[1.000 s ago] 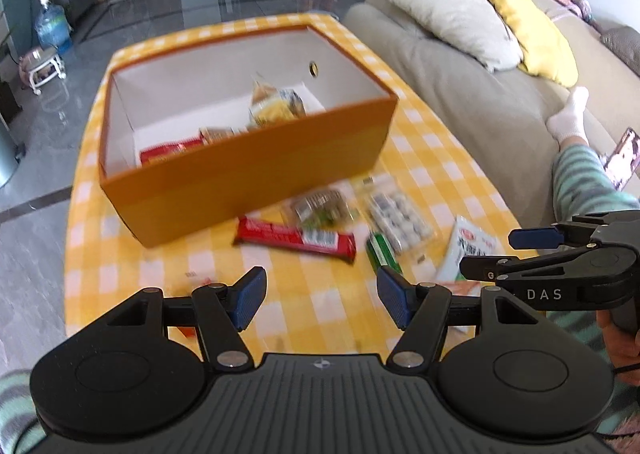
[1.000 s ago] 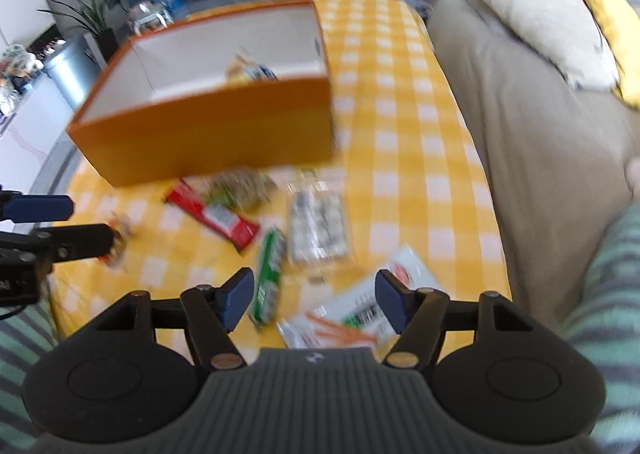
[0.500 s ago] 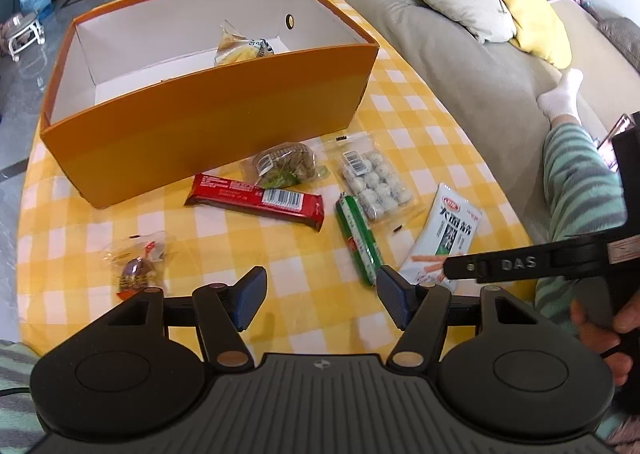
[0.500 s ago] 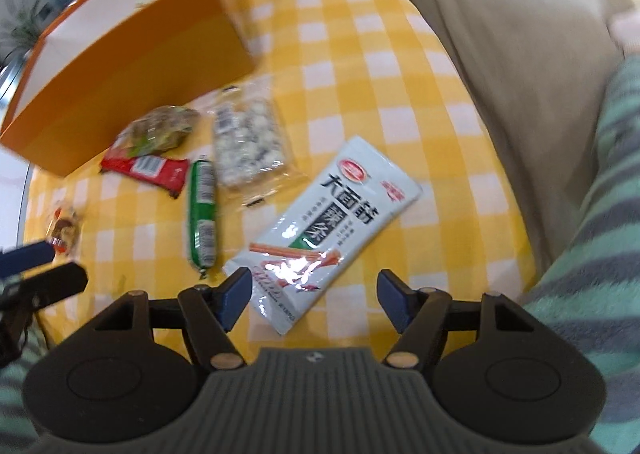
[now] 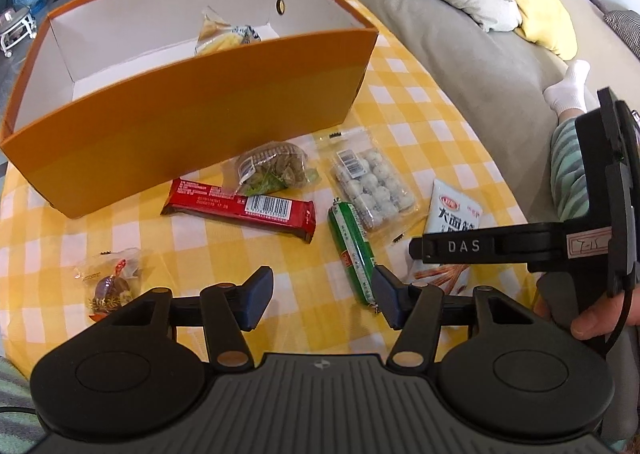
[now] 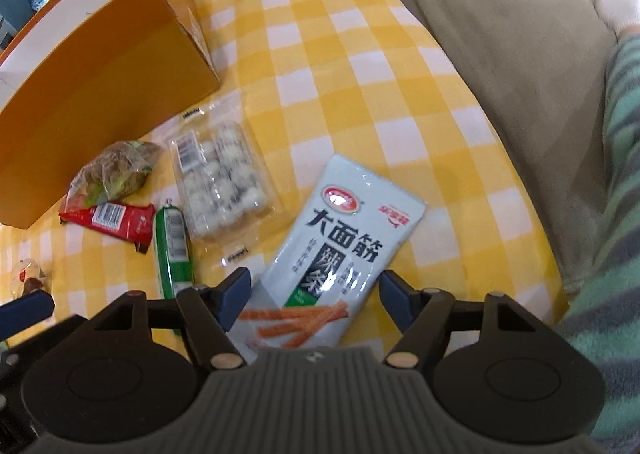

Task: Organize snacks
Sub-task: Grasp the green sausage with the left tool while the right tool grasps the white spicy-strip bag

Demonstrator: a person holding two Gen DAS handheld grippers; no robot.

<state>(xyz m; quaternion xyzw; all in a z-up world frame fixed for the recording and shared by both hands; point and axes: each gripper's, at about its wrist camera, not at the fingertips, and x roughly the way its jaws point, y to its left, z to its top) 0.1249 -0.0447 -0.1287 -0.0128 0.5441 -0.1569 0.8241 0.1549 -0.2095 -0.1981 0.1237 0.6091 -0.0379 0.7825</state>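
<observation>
1. The right gripper (image 6: pixel 314 294) hangs over the white snack pouch (image 6: pixel 344 238), its fingers (image 6: pixel 234 296) spread wide, having just been opening, one at each long side of the pouch's near end; the pads do not seem to press it yet, and nothing is held.
2. The left gripper (image 5: pixel 320 296) is also fairly wide apart and empty, its fingers having just been closing; only checked cloth lies between them, with the green sausage stick (image 5: pixel 354 250) just beside its right finger.
3. The step in hand looks like picking up the pouch. A good grasp would come straight down, pinch across the narrow width, and lift before swinging over.
4. The pouch is flat and slippery-looking, so a shallow bite may let it slide out.
5. The orange box (image 5: pixel 192 110) stands at the far side of the bench (image 6: pixel 320 66), open-topped, with a yellow packet (image 5: pixel 224 36) already inside and much bare floor left.
6. The near wall is tall; the pouch must clear it.
7. The clear tray of white balls (image 6: pixel 220 178) lies near the pouch, the sofa (image 6: pixel 500 54) close along the bench edge.
</observation>
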